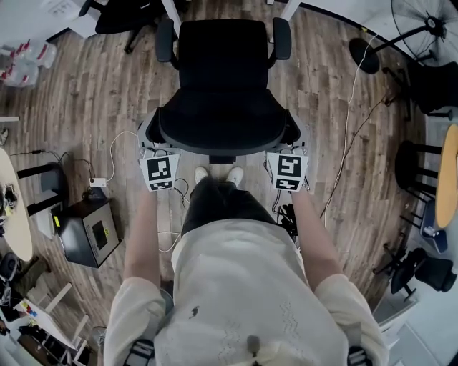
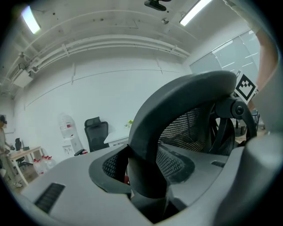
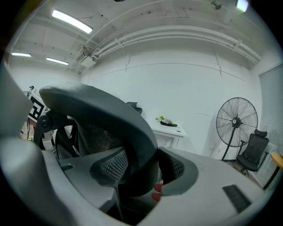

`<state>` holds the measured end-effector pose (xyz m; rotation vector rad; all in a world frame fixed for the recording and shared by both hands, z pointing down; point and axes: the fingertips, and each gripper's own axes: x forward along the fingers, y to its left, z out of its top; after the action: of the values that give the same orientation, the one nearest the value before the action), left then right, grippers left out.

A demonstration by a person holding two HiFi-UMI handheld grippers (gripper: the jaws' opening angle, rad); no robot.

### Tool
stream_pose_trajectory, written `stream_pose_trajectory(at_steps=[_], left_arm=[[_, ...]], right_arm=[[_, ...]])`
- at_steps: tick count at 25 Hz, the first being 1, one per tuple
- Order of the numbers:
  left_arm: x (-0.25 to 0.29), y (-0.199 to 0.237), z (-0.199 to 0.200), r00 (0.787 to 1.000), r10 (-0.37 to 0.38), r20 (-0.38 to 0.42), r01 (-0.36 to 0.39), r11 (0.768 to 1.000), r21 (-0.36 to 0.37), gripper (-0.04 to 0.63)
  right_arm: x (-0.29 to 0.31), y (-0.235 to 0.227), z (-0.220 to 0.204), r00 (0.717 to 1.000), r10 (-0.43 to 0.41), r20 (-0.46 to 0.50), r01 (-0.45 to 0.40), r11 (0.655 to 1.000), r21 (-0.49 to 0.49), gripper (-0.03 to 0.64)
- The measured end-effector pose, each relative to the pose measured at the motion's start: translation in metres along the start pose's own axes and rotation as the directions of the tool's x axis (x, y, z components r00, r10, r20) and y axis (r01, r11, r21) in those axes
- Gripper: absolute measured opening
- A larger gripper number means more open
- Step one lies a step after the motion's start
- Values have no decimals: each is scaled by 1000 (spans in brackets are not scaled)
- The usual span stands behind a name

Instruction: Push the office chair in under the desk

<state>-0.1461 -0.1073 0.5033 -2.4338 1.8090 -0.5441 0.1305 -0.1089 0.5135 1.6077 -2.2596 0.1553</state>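
The person is gripping the black mesh-backed office chair (image 1: pixel 222 78) by its curved backrest rim (image 2: pixel 185 95). The left tool (image 2: pixel 148 176) and the right tool (image 3: pixel 141 172) are each clamped on one end of that rim, probably so the push runs straight. The chair is standing on the wood-plank floor (image 1: pixel 93 93), its seat reaching between the white table legs (image 1: pixel 172 14). A white cable (image 1: pixel 349 121) is trailing well to the right.

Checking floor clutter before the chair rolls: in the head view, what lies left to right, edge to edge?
From the left: pale table, black box, left tongs, office chair, right tongs, fan base, wooden table.
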Motion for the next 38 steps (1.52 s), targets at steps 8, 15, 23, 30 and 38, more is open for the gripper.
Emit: stream_pose_trajectory(at_steps=[8,15,23,30,38], left_arm=[[5,7,-1,1000,0,6,0,1000,2,215],[31,13,4,1000,-11,11,11,1000,5,215],[70,28,10,1000,-17,14,17,1000,-3,213],[89,41,10,999,-29,16,29,1000,4,213],[114,55,12,999,-44,20,44,999,9,213]], right_arm=[[7,3,4,1000,-7,12,7,1000,-4,224],[27,-8,11,1000,-23,11,23,1000,-2,225],[66,-21,20,1000,-12,5,12,1000,0,224],[85,-21,27,999,-36,10,36,999,-7,225],[107,-22,34,999,-45,5,45,999,2,224]])
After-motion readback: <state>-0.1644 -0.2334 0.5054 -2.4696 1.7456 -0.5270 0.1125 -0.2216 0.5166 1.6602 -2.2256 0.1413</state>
